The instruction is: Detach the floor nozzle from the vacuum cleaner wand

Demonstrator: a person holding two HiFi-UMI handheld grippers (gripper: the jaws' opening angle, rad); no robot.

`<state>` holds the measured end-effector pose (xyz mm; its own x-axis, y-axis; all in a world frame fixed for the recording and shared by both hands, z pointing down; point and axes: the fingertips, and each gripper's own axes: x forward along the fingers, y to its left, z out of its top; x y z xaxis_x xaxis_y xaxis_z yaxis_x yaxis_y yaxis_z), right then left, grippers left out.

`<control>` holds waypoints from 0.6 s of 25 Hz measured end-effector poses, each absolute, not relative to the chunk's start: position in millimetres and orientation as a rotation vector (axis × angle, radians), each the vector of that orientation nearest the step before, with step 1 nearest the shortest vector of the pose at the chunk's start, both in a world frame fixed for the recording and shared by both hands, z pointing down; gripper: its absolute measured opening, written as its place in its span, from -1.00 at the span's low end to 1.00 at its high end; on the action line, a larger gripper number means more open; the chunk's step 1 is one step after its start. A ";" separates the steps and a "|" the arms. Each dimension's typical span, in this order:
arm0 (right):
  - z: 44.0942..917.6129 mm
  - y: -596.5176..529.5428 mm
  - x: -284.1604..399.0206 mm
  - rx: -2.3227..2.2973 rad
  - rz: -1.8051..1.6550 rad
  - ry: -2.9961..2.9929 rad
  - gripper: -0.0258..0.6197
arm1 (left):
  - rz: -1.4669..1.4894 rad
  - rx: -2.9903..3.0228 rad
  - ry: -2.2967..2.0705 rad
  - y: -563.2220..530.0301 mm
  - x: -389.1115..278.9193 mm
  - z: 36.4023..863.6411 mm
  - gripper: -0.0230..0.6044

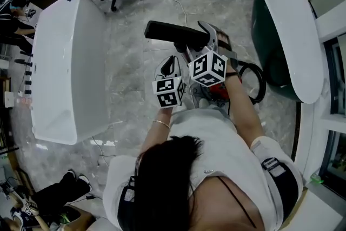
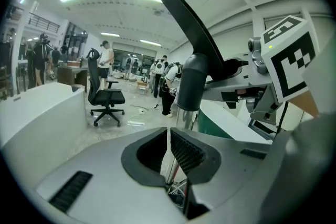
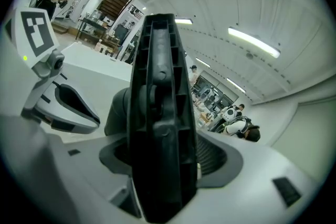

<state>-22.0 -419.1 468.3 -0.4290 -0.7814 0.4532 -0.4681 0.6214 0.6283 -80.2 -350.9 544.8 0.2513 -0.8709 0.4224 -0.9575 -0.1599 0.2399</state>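
Tongs, head view: left tongs (image 1: 168,66) and right tongs (image 1: 206,59) side by side at black floor nozzle (image 1: 175,34), held over grey floor (image 1: 130,19) | left gripper view: closed almost together, chrome wand (image 2: 184,113) just past tips | right gripper view: clamped on ribbed floor nozzle (image 3: 157,113)

Black floor nozzle (image 1: 175,34), silver wand (image 2: 185,117)

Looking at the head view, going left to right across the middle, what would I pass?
White counter → left gripper → right gripper → black hose loop → white curved tabletop. The floor nozzle overlaps both grippers, so it is left out.
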 end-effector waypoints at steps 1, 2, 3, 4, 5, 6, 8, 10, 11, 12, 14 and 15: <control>468.3 -420.3 -22.3 0.980 -0.539 -2.094 0.01 | 0.257 2.075 -1.661 -351.2 -80.6 545.5 -0.91; 467.9 -421.6 -22.9 0.986 -0.544 -2.092 0.01 | 0.257 2.073 -1.662 -351.5 -81.2 545.9 -0.91; 467.4 -422.8 -23.7 0.991 -0.548 -2.091 0.01 | 0.257 2.072 -1.663 -352.1 -81.8 546.1 -0.91; 467.1 -423.7 -24.7 0.994 -0.549 -2.093 0.01 | 0.256 2.071 -1.664 -352.8 -82.3 546.1 -0.91; 467.1 -424.4 -25.7 0.994 -0.545 -2.097 0.01 | 0.254 2.070 -1.665 -353.6 -82.7 545.9 -0.91; 467.3 -425.1 -26.7 0.994 -0.537 -2.104 0.01 | 0.253 2.069 -1.668 -354.5 -83.2 545.5 -0.91; 468.3 -427.0 -28.3 0.990 -0.515 -2.119 0.01 | 0.250 2.062 -1.679 -357.0 -85.5 544.8 -0.91; 469.6 -429.1 -29.5 0.978 -0.506 -2.124 0.01 | 0.249 2.053 -1.689 -359.0 -88.2 544.8 -0.91; 470.3 -429.5 -30.0 0.970 -0.507 -2.125 0.01 | 0.249 2.050 -1.691 -359.5 -88.7 544.9 -0.91; 471.1 -429.6 -30.5 0.961 -0.511 -2.126 0.00 | 0.249 2.049 -1.691 -359.7 -88.6 545.3 -0.91; 472.4 -428.8 -31.8 0.945 -0.533 -2.124 -0.12 | 0.247 2.047 -1.692 -359.5 -88.0 546.0 -0.91; 472.9 -428.1 -32.4 0.938 -0.553 -2.119 -0.19 | 0.246 2.046 -1.693 -359.3 -88.0 546.3 -0.91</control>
<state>-32.4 -428.1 472.9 -0.4576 -0.7641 0.4547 -0.4446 0.6395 0.6272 -88.0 -359.3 546.3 0.2224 -0.8783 0.4233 -0.9623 -0.1281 0.2398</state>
